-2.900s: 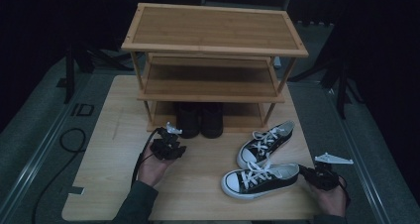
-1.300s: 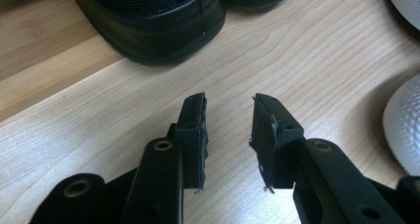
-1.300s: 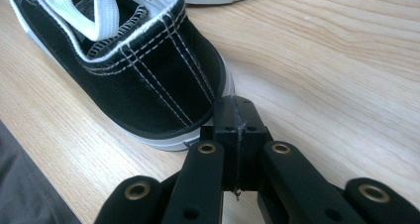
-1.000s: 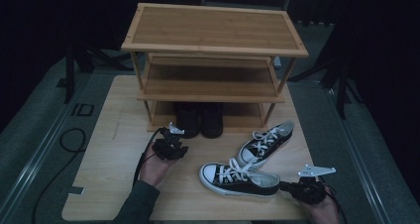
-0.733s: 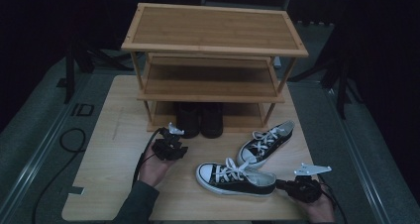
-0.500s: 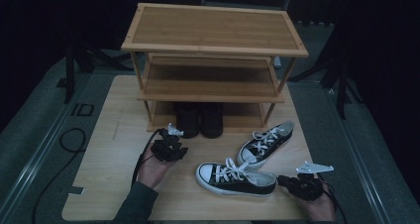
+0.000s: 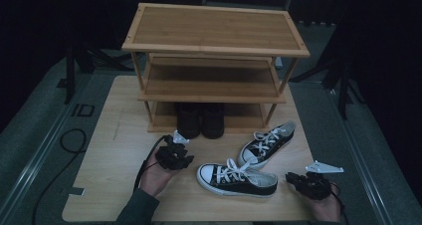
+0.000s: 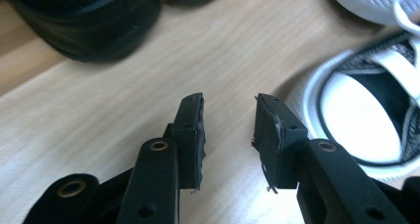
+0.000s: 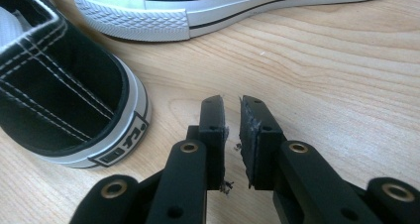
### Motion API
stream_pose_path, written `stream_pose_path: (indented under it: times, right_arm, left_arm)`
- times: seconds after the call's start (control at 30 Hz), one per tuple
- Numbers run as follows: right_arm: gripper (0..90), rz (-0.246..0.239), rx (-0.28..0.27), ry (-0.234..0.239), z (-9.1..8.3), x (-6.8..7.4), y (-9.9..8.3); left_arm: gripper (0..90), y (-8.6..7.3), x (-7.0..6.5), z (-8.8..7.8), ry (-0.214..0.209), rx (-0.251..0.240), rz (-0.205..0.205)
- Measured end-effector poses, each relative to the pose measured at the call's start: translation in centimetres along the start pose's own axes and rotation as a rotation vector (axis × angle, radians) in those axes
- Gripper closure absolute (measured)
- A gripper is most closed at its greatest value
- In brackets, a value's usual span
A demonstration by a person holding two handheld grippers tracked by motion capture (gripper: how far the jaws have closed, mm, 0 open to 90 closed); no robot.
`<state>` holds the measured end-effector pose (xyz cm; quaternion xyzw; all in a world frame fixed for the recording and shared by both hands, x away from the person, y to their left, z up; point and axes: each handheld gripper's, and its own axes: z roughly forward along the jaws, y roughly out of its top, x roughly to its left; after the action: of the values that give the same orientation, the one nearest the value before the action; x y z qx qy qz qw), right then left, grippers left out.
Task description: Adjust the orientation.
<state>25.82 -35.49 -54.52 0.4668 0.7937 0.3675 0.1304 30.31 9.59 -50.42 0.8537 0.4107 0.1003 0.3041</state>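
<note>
A black-and-white sneaker point(image 7: 238, 177) lies on its sole near the table's front, toe to the left. Its mate point(image 7: 266, 143) lies aslant just behind it. My right gripper point(image 7: 292, 177) hovers just right of the near sneaker's heel point(image 9: 64, 110). In the right gripper view, the right gripper point(image 9: 232, 102) is open by a narrow gap; its jaws have just been opening, with nothing between them. My left gripper point(image 7: 182, 158) is left of the near sneaker's toe point(image 8: 361, 115). In the left gripper view, the left gripper point(image 8: 228, 99) stands open over bare wood.
A three-shelf bamboo rack point(image 7: 214, 36) stands at the back of the wooden table point(image 7: 114, 135). A pair of black shoes point(image 7: 201, 120) sits on its bottom shelf, just beyond the left gripper. Black cables trail from both grippers.
Since the earliest frame the near sneaker slid left across the table with the right gripper at its heel. The right gripper now stands just off that heel. The left hand has hardly moved.
</note>
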Motion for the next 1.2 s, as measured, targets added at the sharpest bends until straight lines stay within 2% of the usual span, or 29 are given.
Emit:
stream_pose_path:
  times: [0.33, 0.57, 0.77, 1.2]
  right_arm:
    - [78.1, 0.001, 0.006, -0.002, 0.1, -0.1, -0.1]
    - [78.4, 0.004, 0.009, 0.005, 0.1, -0.1, -0.1]
    - [79.0, -0.004, 0.015, 0.012, 0.2, -0.1, -0.1]
    - [79.2, -0.009, 0.018, 0.017, 0.3, 0.0, -0.1]
  left_arm:
    - [65.9, -0.2, -1.0, -0.3, -0.013, 0.018, 0.047]
    - [76.7, -0.1, -1.6, -0.4, -0.029, 0.023, 0.074]
    - [89.5, -0.2, -2.4, -0.4, -0.043, 0.035, 0.124]
    - [90.0, -0.6, -3.7, -0.2, -0.079, 0.07, 0.176]
